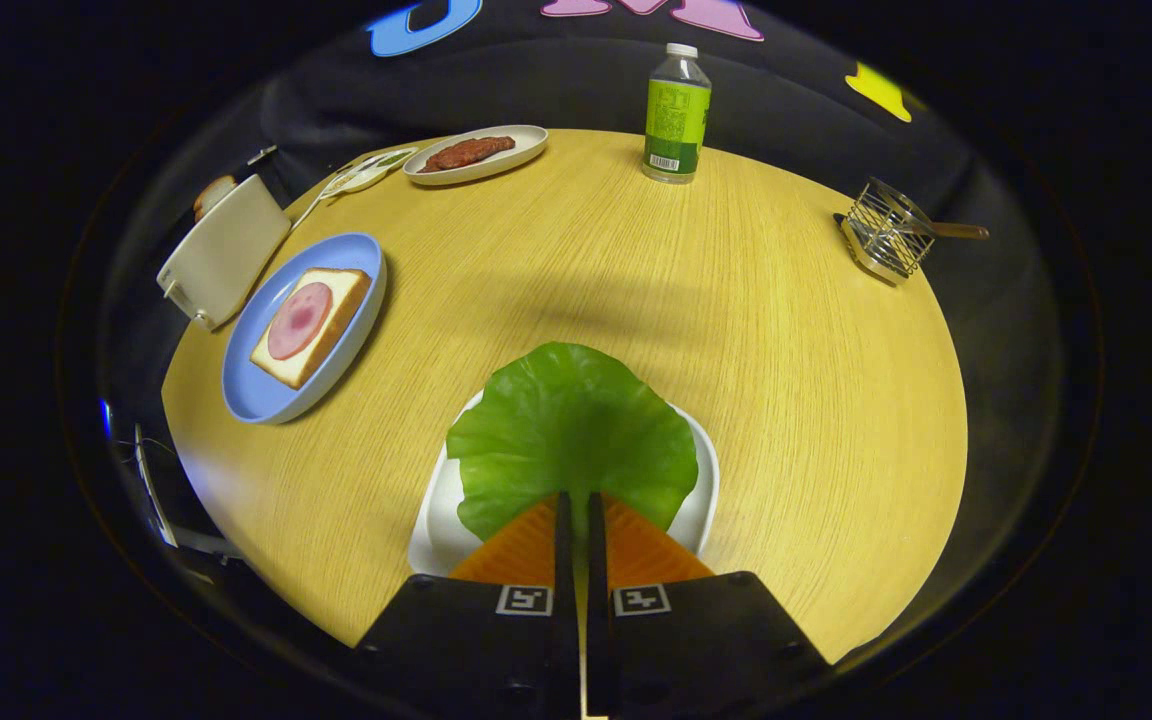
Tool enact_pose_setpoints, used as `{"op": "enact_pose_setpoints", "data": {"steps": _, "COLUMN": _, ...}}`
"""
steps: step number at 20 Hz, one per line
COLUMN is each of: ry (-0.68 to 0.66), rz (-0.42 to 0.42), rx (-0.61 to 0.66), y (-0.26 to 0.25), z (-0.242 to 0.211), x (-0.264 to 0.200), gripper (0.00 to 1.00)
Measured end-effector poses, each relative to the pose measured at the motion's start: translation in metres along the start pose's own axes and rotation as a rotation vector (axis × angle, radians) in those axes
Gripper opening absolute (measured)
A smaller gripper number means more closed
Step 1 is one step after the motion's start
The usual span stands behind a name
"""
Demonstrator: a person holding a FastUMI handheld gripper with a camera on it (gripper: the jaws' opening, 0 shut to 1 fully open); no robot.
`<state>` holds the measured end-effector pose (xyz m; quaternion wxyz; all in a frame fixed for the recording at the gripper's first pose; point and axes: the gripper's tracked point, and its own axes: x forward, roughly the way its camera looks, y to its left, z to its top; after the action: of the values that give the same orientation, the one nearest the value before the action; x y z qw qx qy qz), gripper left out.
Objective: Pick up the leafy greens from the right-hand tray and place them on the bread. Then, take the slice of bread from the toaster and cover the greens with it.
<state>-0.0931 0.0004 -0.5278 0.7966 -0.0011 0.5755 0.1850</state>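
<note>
A green lettuce leaf (570,425) spreads just ahead of my fingers, over a white tray (706,490). My gripper (576,497) is shut on the near edge of the leaf, both fingers pinching it with a thin gap between them. I cannot tell whether the leaf is lifted off the tray. Far ahead to the left, a blue plate (261,385) holds a slice of bread (321,330) with a round pink ham slice (299,318) on top. Beyond that plate stands a white toaster (224,250) with a brown bread slice (213,192) poking out of its top.
A white oval dish (526,145) with a piece of brown meat (467,152) lies at the table's far side, cutlery (356,178) beside it. A green-labelled bottle (676,115) stands far ahead. A wire basket (886,240) with a wooden handle sits at the far right edge.
</note>
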Motion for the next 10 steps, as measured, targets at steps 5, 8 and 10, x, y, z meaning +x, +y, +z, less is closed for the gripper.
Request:
{"op": "enact_pose_setpoints", "data": {"steps": 5, "ry": -0.076, "rz": 0.02, "rx": 0.029, "y": 0.009, "z": 0.024, "x": -0.029, "gripper": 0.07}}
{"op": "enact_pose_setpoints", "data": {"steps": 8, "ry": -0.133, "rz": 0.042, "rx": 0.012, "y": 0.025, "z": 0.049, "x": -0.053, "gripper": 0.07}}
{"op": "enact_pose_setpoints", "data": {"steps": 10, "ry": -0.165, "rz": 0.063, "rx": -0.011, "y": 0.041, "z": 0.067, "x": -0.064, "gripper": 0.08}}
